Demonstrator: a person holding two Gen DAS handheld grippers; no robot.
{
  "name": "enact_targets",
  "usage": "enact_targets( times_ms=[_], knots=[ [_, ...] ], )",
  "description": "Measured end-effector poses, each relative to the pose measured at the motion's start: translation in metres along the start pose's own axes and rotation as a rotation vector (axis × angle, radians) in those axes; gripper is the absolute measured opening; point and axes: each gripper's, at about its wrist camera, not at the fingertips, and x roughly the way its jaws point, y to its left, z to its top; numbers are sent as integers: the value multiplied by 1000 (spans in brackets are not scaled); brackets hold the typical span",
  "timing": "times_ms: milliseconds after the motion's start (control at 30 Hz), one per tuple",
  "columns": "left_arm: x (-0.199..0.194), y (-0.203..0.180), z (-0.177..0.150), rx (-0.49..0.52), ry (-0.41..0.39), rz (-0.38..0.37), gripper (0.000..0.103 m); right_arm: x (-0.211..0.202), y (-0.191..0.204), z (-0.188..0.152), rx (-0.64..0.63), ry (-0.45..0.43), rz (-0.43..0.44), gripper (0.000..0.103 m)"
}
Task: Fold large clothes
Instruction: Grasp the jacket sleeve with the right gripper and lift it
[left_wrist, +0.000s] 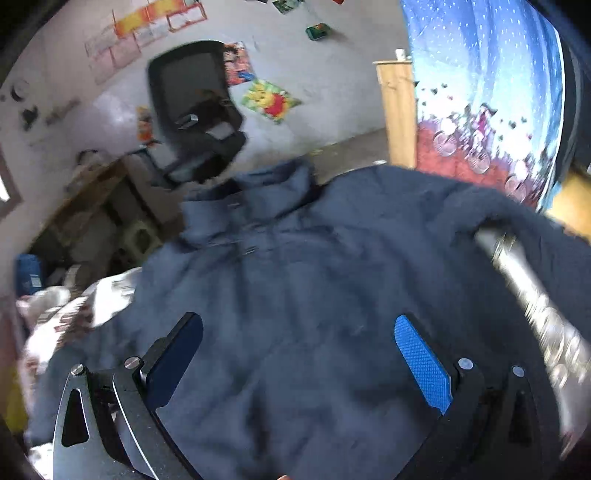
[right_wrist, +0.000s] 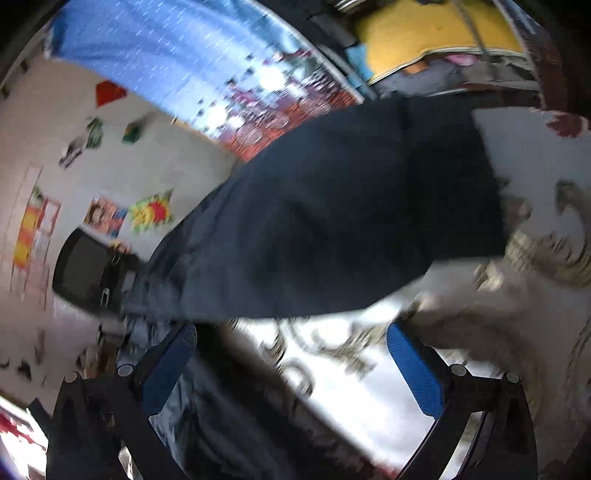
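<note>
We see a big dark blue jacket (left_wrist: 317, 280) lying spread on a bed (right_wrist: 535, 302) with a white patterned cover; its collar (left_wrist: 255, 195) points at the far edge. Our left gripper (left_wrist: 299, 354) and right gripper (right_wrist: 291, 365) are both wide open, holding nothing. We think the jacket is soft, puffy and floppy, so we should pinch a sleeve or hem edge.

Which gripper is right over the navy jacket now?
The left gripper: its open fingers frame the navy jacket. The right gripper, also open, mostly frames patterned bedding.
</note>
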Motion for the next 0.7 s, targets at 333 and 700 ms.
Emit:
enact_targets(
  times_ms=[333, 700],
  knots=[
    [96, -38, 41, -137, -19, -196, 102, 14, -10, 24, 106, -50, -9, 91],
    [152, -76, 21, -67, 111, -178, 102, 18, -21, 47, 175, -97, -25, 14]
  ],
)
